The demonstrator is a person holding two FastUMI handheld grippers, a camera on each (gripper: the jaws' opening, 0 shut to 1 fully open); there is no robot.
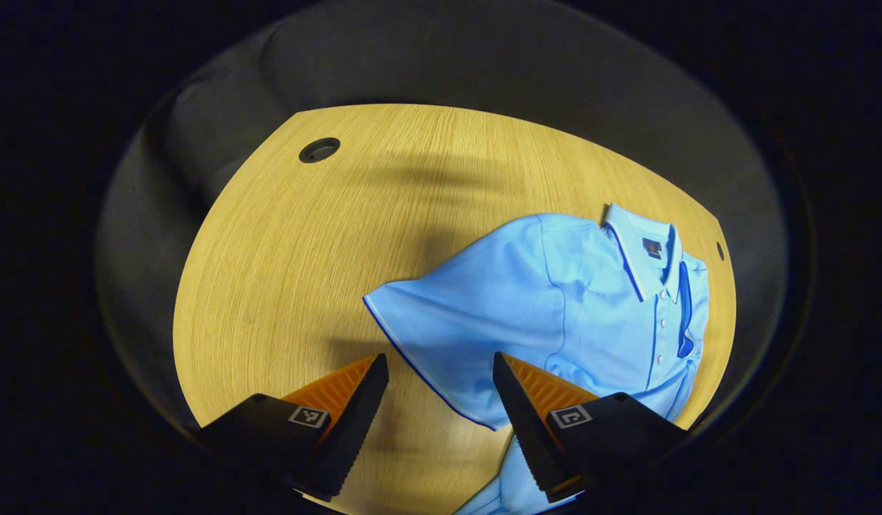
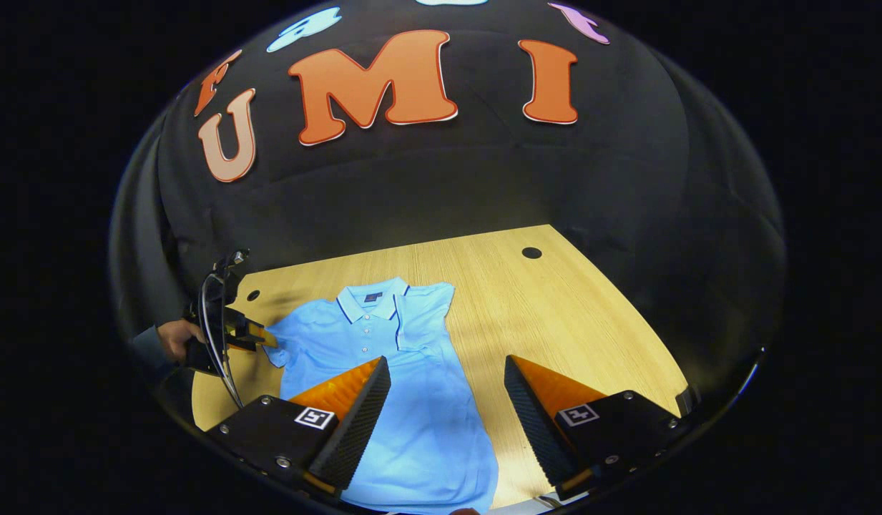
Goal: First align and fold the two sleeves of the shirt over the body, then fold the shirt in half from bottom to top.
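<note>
The shirt [image 2: 398,372] lay flat, one sleeve folded in; the left gripper [image 1: 441,386], fingers apart, hung over the spread sleeve [image 1: 455,322], presumably to pinch it; the right gripper [image 2: 448,393] waited agape above the hem.

Both grippers' black bodies carry square coded markers [image 2: 312,417], screws [image 2: 277,461]; the person's sleeve [image 2: 146,343] is dark

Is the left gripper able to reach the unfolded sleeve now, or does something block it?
Probably yes. The left gripper is open, with the sleeve hem lying flat on the table just ahead of its fingers. Nothing lies between them.
</note>
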